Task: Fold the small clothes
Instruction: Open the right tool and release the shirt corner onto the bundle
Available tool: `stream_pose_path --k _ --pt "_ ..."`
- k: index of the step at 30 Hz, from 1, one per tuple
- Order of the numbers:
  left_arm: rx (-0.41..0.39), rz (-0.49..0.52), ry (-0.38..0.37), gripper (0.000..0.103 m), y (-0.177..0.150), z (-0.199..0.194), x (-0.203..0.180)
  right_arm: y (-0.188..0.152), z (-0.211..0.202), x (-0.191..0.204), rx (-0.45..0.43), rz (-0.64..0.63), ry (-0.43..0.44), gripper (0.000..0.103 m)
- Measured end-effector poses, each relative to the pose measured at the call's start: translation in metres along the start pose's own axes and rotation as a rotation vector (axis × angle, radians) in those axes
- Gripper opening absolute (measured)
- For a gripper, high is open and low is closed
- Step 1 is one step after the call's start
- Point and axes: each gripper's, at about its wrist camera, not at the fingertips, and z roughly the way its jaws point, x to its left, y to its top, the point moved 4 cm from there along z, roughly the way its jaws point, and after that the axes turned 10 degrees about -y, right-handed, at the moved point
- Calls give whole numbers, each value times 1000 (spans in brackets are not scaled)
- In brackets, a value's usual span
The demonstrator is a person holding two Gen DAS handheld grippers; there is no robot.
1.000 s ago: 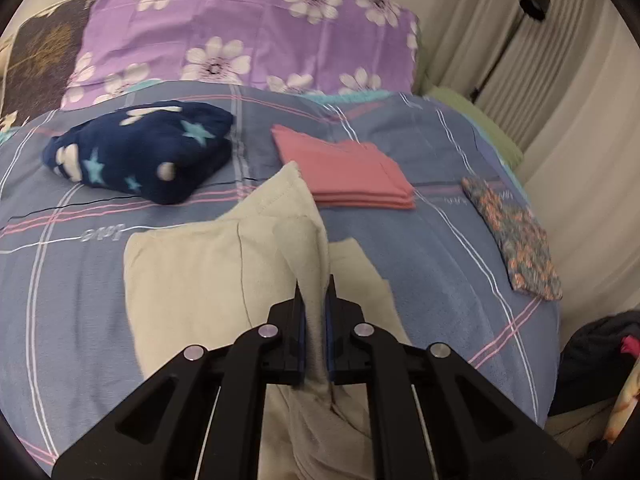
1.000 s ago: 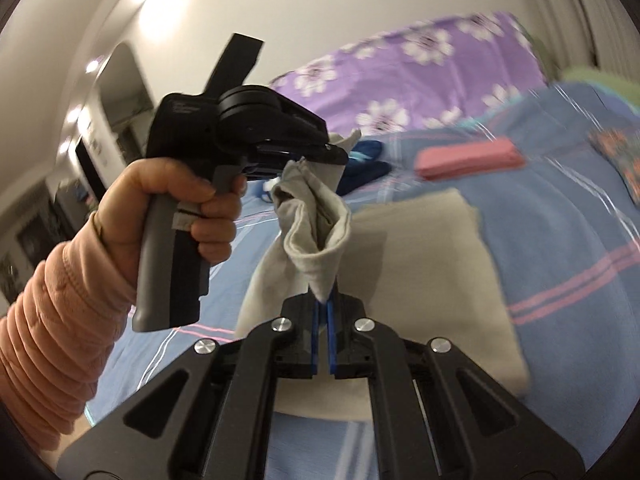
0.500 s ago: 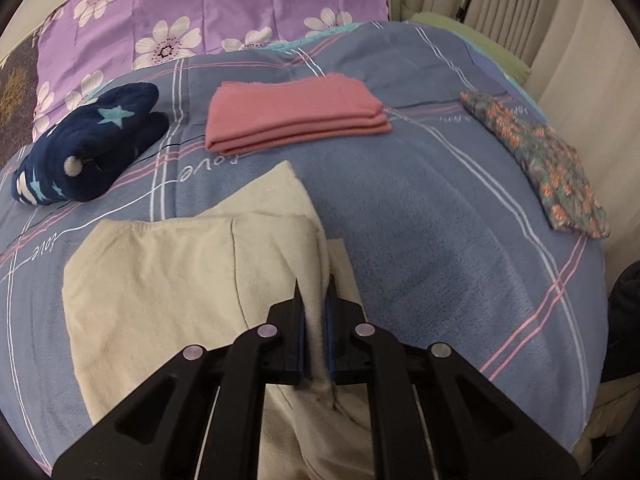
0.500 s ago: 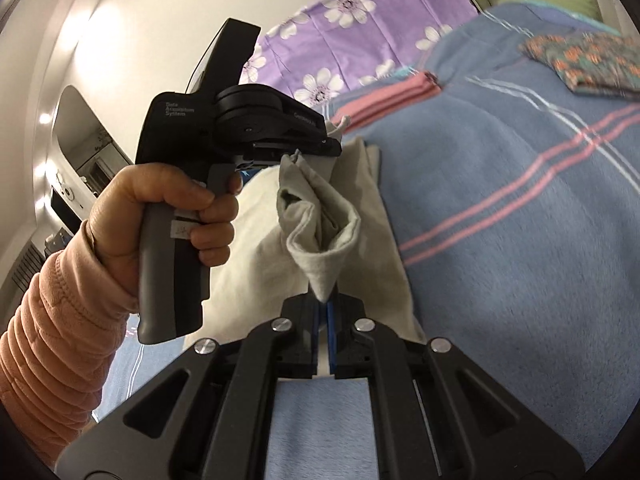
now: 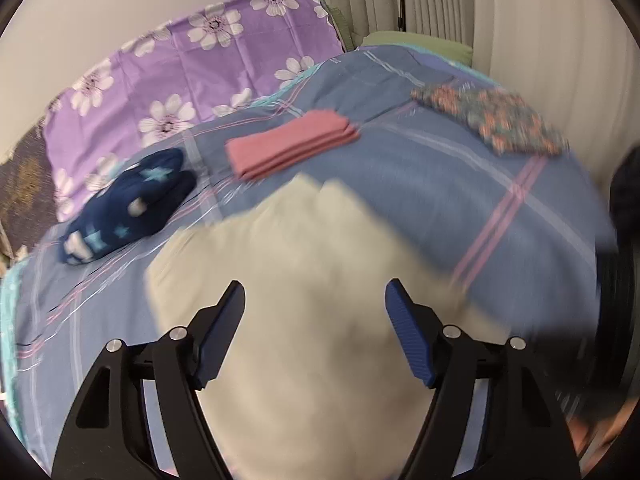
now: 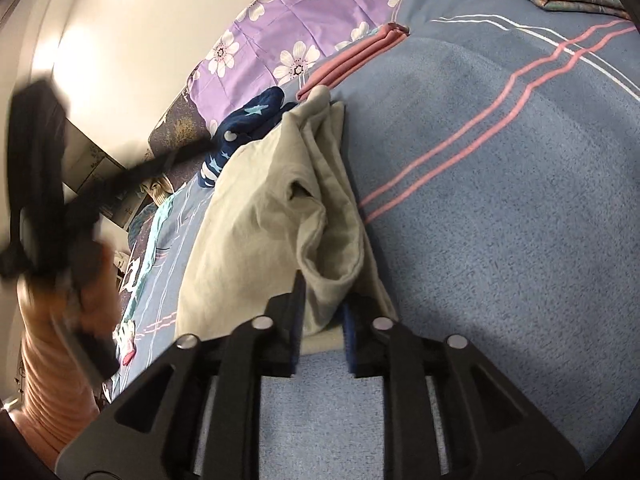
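A beige garment (image 5: 304, 280) lies folded on the blue bed cover (image 5: 460, 184). My left gripper (image 5: 316, 300) is wide open above it, holding nothing; the view is blurred. In the right wrist view the same beige garment (image 6: 260, 208) lies in a bunched fold, and my right gripper (image 6: 322, 320) has its jaws partly apart with the garment's near corner between them, resting on the bed cover (image 6: 500, 240). The left gripper (image 6: 44, 200) shows as a dark blur at the left, held in a hand.
A folded pink cloth (image 5: 292, 148), a navy star-print garment (image 5: 128, 208) and a floral cloth (image 5: 492, 120) lie farther back. A purple flowered pillow (image 5: 192, 72) is behind. Curtains (image 5: 480, 8) hang on the right. Dark clothing (image 5: 624, 184) sits past the bed's right edge.
My left gripper opened, let go of the beige garment and swung away. My right gripper came down to the bed and its jaws have parted; the raised garment part now lies on the bed.
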Motion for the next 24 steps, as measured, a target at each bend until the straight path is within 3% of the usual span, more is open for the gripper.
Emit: stream_pose_path --k 6,7,8,9,12,15,18,20,22,24 --pt "38 40 103 73 -89 -30 13 4 -1 11 -14 -61 -54 39" --pt "51 32 100 73 -99 -30 15 5 -1 12 -18 -66 -71 33" --pt "72 13 99 73 -111 -27 20 8 0 13 -24 -69 -88 13" --pt "82 1 104 73 -118 -25 22 11 -1 11 -31 -57 -105 6" --pt "83 -55 115 76 -136 -19 35 8 -3 4 4 -1 -72 6" --pt "61 -110 79 76 -141 -23 43 -5 -1 -4 55 -21 -132 7" --pt "58 -99 77 74 -143 -29 44 -7 -11 -5 51 -38 -164 9" --pt "47 -95 55 55 -141 -36 40 -1 -24 -1 -2 -59 -208 17" --pt "20 -111 18 26 -136 -44 36 9 -44 11 -103 -118 -269 18" --pt "-34 -131 -34 17 -124 -51 33 17 -56 32 -170 -200 -257 17"
